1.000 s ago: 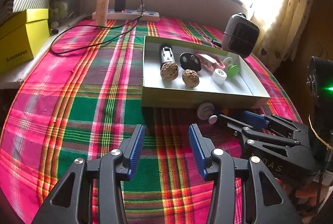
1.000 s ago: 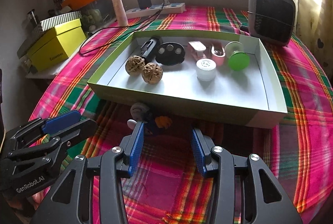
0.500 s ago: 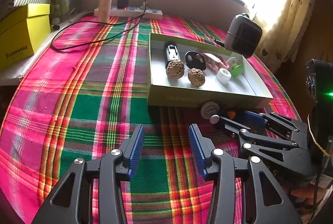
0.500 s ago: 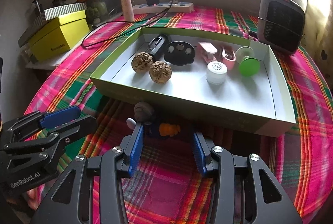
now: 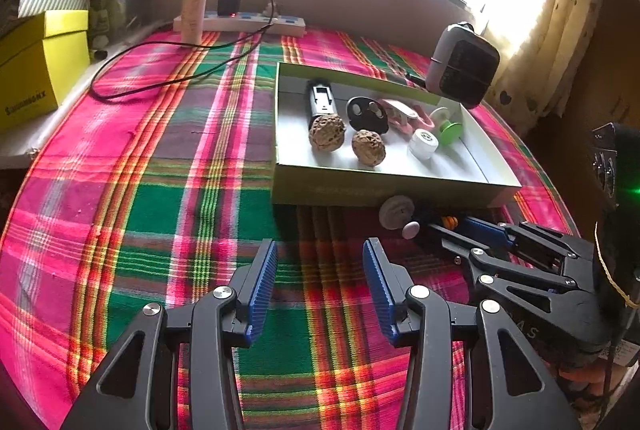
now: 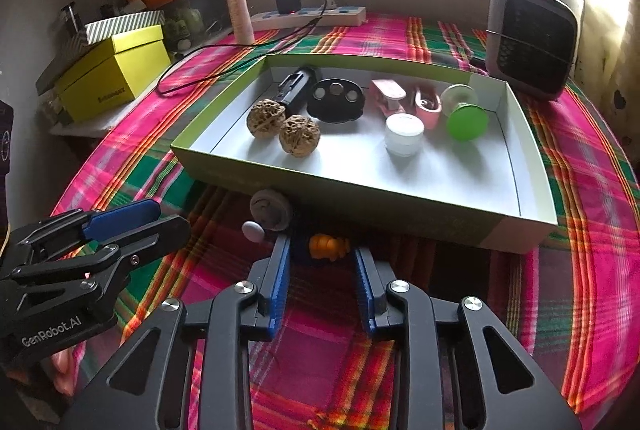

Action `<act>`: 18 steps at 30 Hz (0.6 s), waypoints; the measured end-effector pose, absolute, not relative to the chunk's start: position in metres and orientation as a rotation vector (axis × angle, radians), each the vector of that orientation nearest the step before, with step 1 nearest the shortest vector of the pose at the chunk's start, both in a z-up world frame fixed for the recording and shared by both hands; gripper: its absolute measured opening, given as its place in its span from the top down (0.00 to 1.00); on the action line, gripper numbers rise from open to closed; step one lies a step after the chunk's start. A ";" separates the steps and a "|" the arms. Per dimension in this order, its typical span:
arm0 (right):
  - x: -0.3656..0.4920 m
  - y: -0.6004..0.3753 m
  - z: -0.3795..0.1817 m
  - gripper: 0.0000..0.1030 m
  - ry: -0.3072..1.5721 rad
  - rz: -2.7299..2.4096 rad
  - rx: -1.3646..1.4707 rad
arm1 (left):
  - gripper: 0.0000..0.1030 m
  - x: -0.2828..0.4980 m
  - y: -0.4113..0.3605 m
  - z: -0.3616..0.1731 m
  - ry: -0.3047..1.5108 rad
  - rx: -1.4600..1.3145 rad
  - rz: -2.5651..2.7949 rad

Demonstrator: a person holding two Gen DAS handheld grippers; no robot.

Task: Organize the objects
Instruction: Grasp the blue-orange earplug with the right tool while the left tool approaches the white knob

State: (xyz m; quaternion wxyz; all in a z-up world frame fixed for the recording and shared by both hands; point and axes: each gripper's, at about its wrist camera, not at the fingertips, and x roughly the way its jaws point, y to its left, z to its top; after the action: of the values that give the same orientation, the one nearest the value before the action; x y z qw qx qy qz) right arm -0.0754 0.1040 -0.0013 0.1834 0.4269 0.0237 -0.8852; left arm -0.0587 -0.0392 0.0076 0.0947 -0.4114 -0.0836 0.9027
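Toy (image 6: pixel 326 246) now between right gripper (image 6: pixel 322 274) jaws, seemingly untouched.

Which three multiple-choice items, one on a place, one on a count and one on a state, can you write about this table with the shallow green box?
1. Where does the small orange and dark toy lie?
A. inside the shallow green cardboard box
B. on the plaid cloth in front of the box
C. on the yellow box

2. How many wrinkled brown walnuts are in the shallow green cardboard box?
A. one
B. two
C. four

3. How does the right gripper stand?
A. open, around the toy
B. shut on a walnut
C. shut on the cable

Key: 1 B, the toy rests on the plaid cloth before the box's near wall. 2 B, one walnut and a second walnut lie side by side. 3 A, its blue pads are apart, one on each side of the toy.
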 end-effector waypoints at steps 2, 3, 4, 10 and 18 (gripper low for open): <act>-0.074 0.107 -0.001 0.70 0.053 -2.498 1.206 | 0.58 -0.059 -0.036 0.009 -0.244 -1.218 2.669; -0.073 0.108 -0.001 0.70 0.050 -2.499 1.204 | 0.58 -0.059 -0.034 0.009 -0.243 -1.214 2.662; -0.072 0.110 -0.001 0.70 0.050 -2.504 1.203 | 0.58 -0.059 -0.033 0.009 -0.243 -1.212 2.656; -0.070 0.120 -0.001 0.70 0.039 -2.520 1.213 | 0.58 -0.062 -0.024 0.010 -0.230 -1.217 2.631; -0.068 0.134 -0.002 0.70 0.005 -2.532 1.219 | 0.58 -0.065 -0.009 0.013 -0.203 -1.197 2.599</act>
State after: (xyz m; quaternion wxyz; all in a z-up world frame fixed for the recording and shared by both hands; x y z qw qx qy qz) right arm -0.0676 0.1345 -0.0015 0.1650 0.4278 0.0017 -0.8887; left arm -0.0654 -0.0089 0.0128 0.1358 -0.4135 -0.0702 0.8976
